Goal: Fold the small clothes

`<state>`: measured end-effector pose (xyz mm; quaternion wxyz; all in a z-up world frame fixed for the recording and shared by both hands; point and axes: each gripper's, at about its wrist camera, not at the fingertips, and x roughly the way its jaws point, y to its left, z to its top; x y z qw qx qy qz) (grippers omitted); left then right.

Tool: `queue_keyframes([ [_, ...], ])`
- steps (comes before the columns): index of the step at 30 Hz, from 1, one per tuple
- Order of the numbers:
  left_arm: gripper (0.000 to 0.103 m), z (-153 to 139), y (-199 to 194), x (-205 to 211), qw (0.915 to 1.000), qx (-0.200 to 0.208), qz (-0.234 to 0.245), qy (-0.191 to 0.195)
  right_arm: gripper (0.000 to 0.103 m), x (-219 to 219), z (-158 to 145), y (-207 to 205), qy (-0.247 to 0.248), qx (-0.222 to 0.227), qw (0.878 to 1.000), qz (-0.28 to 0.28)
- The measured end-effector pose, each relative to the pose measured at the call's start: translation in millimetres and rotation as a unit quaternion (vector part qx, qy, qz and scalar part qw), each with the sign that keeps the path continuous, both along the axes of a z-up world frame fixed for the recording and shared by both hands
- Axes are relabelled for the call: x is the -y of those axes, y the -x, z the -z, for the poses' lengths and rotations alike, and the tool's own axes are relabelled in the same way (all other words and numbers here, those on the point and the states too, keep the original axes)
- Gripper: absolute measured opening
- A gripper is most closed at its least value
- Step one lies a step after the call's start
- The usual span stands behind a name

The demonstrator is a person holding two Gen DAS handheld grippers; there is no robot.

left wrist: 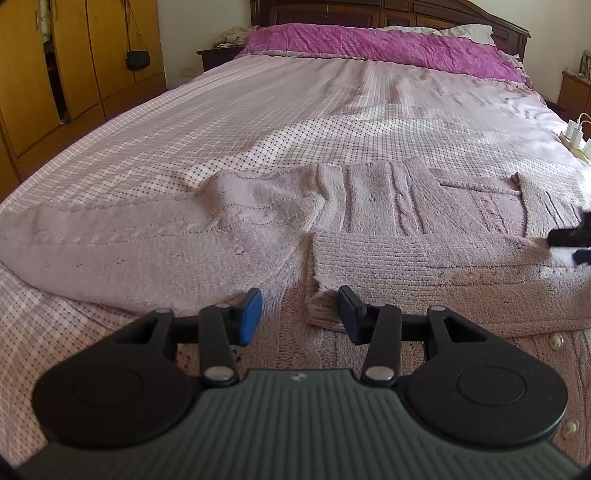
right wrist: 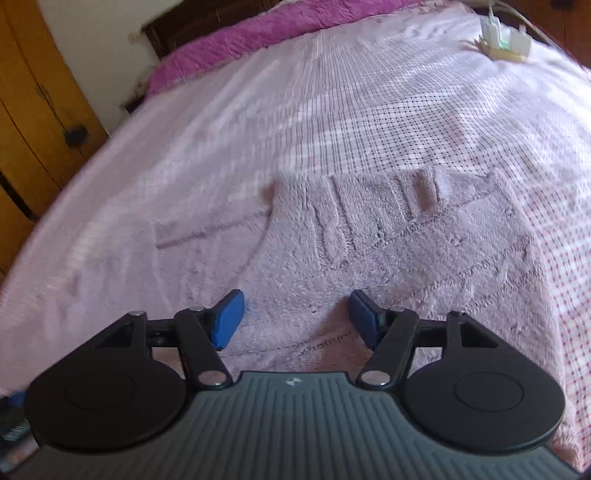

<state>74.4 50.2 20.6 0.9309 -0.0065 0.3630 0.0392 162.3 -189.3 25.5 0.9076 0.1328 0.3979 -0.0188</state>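
A small pale lilac knitted cardigan [left wrist: 369, 206] lies flat on the checked bedsheet [left wrist: 207, 129]. One sleeve [left wrist: 122, 247] stretches to the left. The other sleeve [left wrist: 424, 266] is folded across the body, its cuff near the middle. White buttons [left wrist: 556, 341] show at the lower right. My left gripper [left wrist: 300, 314] is open and empty, low over the cardigan beside the folded cuff. My right gripper [right wrist: 295, 317] is open and empty, just above the cardigan's body [right wrist: 369, 236]. Its tip also shows in the left wrist view [left wrist: 570, 240] at the right edge.
A magenta quilt [left wrist: 369, 44] and a white pillow [left wrist: 465, 31] lie at the head of the bed. A power strip with white chargers [right wrist: 506, 40] sits on the bed's right edge. Wooden wardrobes [left wrist: 55, 74] stand to the left.
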Motion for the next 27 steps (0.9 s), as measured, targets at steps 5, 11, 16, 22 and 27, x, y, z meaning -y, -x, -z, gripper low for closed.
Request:
queue_keyframes([
  [5, 0.047, 1, 1, 0, 1.0, 0.003, 0.002, -0.002, 0.045, -9, 5, -5, 0.058, 0.018, 0.998, -0.006],
  [11, 0.048, 1, 0, 1, 1.0, 0.002, 0.002, 0.001, 0.047, -10, 5, -15, 0.071, 0.022, 0.997, -0.006],
  [16, 0.048, -6, 3, -3, 1.0, 0.002, 0.001, 0.009, 0.053, -3, -10, 0, 0.036, 0.033, 0.999, -0.01],
  [22, 0.048, -21, 10, -12, 0.9998, 0.017, -0.009, 0.005, 0.065, -6, -34, 27, 0.022, 0.041, 0.999, -0.025],
  [27, 0.048, -35, 15, -29, 0.9993, 0.026, -0.024, 0.006, 0.069, -16, -49, 50, 0.019, 0.048, 0.998, -0.046],
])
